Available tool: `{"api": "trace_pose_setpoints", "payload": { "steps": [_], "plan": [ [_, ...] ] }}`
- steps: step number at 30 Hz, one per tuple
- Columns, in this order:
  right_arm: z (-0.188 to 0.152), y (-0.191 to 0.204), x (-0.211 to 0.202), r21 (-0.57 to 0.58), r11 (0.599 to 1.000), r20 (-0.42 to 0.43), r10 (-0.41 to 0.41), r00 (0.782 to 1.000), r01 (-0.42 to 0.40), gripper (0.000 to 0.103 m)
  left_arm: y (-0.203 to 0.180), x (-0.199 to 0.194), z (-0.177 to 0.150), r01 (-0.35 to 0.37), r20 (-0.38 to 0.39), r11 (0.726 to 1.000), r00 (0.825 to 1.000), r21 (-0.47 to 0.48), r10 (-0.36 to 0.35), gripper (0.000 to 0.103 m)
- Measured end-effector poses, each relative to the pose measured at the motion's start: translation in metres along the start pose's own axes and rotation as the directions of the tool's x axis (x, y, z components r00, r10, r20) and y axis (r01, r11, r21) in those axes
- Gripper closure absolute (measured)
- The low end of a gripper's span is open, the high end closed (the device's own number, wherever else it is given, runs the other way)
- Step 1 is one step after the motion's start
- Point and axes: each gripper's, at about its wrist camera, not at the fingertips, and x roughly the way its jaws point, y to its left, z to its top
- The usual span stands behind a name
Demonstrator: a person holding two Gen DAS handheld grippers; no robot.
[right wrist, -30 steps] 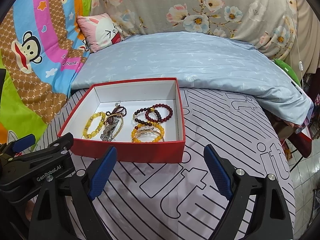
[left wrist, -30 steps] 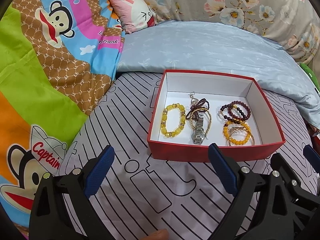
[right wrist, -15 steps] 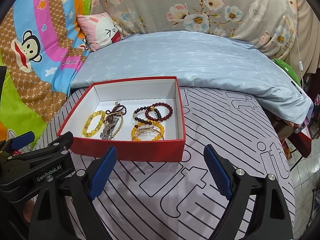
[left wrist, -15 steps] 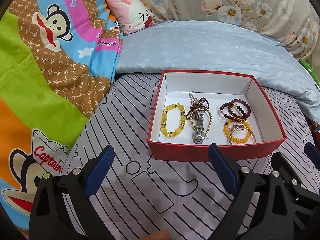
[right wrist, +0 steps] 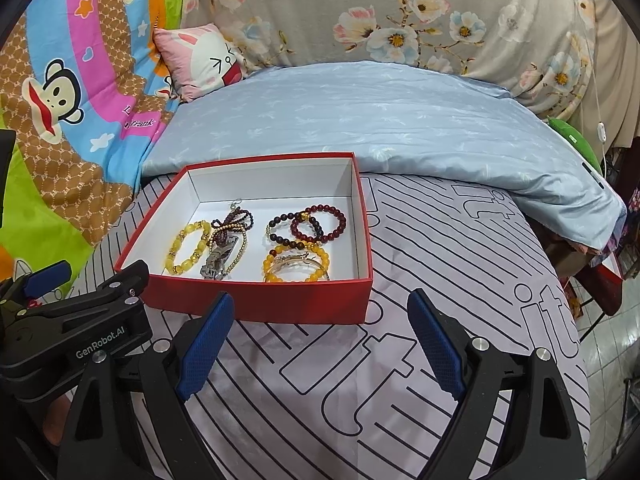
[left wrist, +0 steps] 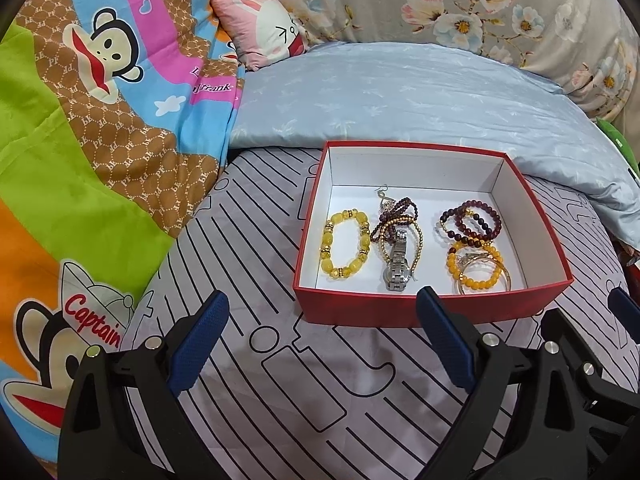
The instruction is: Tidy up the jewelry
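Observation:
A red box (left wrist: 436, 312) (right wrist: 260, 302) with a white inside sits on the striped bedsheet. It holds a yellow bead bracelet (left wrist: 345, 243) (right wrist: 188, 246), a silver watch (left wrist: 397, 265) (right wrist: 218, 258) over thin bead strands, dark red bead bracelets (left wrist: 470, 222) (right wrist: 308, 224) and an orange bead bracelet with a gold bangle (left wrist: 478, 270) (right wrist: 296, 268). My left gripper (left wrist: 320, 322) stands open just before the box's near wall, nothing between its fingers. Open too is my right gripper (right wrist: 320, 320), empty, beside the left one in front of the box.
A light blue quilt (right wrist: 360, 120) lies folded behind the box. A cartoon monkey blanket (left wrist: 80, 140) covers the left side, with a pink rabbit pillow (left wrist: 264, 28) at the back. The bed's edge and tiled floor (right wrist: 608, 360) are at the right.

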Motion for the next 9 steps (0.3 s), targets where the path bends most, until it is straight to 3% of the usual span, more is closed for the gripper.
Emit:
{"api": "trace_pose_setpoints", "payload": {
  "steps": [9],
  "plan": [
    [0.0003,0.0005,-0.0002,-0.01,1.0,-0.001,-0.013,1.0,0.013,0.019,0.0013,0.0035,0.0005,0.008,-0.018,1.0,1.0,-0.017,-0.008,0.013]
  ]
}}
